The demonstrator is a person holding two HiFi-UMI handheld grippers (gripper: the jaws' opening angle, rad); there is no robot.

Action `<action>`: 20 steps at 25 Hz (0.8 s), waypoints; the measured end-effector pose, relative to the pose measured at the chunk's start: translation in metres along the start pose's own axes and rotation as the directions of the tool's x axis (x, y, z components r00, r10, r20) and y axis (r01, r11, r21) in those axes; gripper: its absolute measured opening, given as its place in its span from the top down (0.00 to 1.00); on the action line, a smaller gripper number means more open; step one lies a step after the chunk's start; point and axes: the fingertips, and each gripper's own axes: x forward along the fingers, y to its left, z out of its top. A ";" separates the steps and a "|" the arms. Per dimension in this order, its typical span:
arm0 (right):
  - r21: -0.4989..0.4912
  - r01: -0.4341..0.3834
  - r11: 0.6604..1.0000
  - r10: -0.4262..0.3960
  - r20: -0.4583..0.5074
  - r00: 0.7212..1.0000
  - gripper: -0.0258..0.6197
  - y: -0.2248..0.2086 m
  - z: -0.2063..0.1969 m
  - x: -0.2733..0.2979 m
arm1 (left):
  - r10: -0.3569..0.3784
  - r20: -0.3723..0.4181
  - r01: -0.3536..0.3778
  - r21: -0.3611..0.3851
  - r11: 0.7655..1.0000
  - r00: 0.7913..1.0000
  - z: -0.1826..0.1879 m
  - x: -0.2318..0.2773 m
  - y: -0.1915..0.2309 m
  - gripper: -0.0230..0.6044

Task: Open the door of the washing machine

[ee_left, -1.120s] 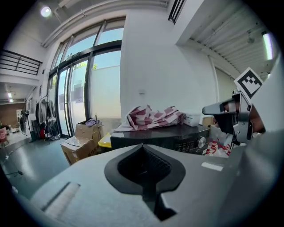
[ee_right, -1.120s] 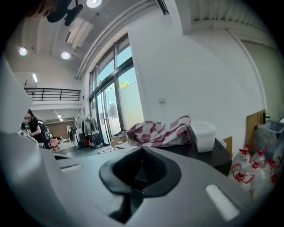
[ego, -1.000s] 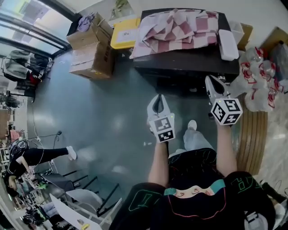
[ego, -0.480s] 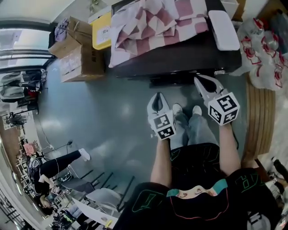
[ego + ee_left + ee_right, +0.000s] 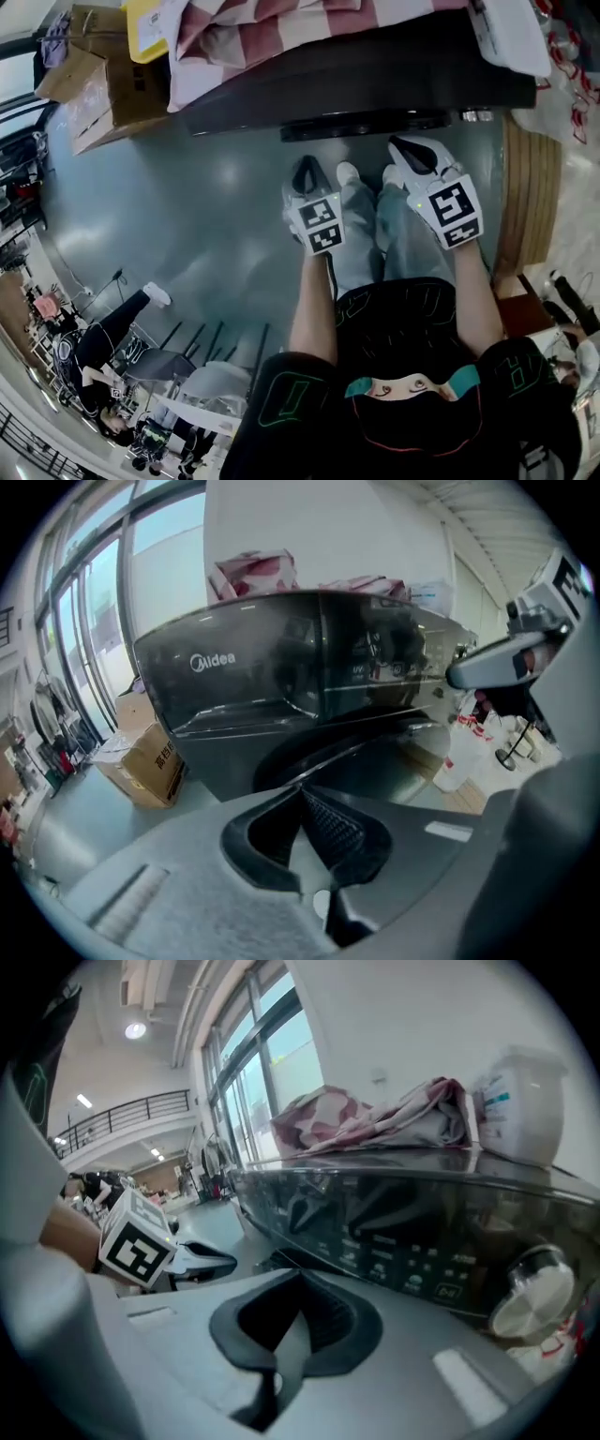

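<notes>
Right now both tongs are shut tight and hold nothing. The left gripper (image 5: 305, 175) and the right gripper (image 5: 401, 148) point at the dark washing machine (image 5: 375, 80), which stands at twelve o'clock from the person. Its round door (image 5: 403, 761) is near the left gripper's tips, not touching them. A checked cloth (image 5: 281, 23) lies on top. A cardboard box (image 5: 94, 84) sits at ten o'clock.

The right gripper (image 5: 298, 1283) has its fingers (image 5: 328, 1321) pressed together with nothing between them, close to the dark washing machine (image 5: 403, 1232). A checked cloth (image 5: 375, 1115) and a white bottle (image 5: 520, 1091) sit on top. The left gripper (image 5: 225, 1262) is alongside.
</notes>
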 end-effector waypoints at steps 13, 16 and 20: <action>-0.347 -0.012 0.938 -0.080 -0.248 0.965 0.77 0.018 -0.013 0.049 | -0.136 -0.132 0.162 0.221 0.962 0.982 -0.038 0.066 0.035 0.76; -0.421 -0.017 0.907 -0.115 -0.286 0.951 0.74 0.025 -0.016 0.056 | -0.155 -0.158 0.195 0.285 0.939 0.975 -0.044 0.078 0.038 0.75; -0.484 -0.011 0.875 -0.158 -0.307 0.939 0.74 0.029 -0.019 0.066 | -0.188 -0.189 0.248 0.380 0.891 0.964 -0.047 0.091 0.040 0.72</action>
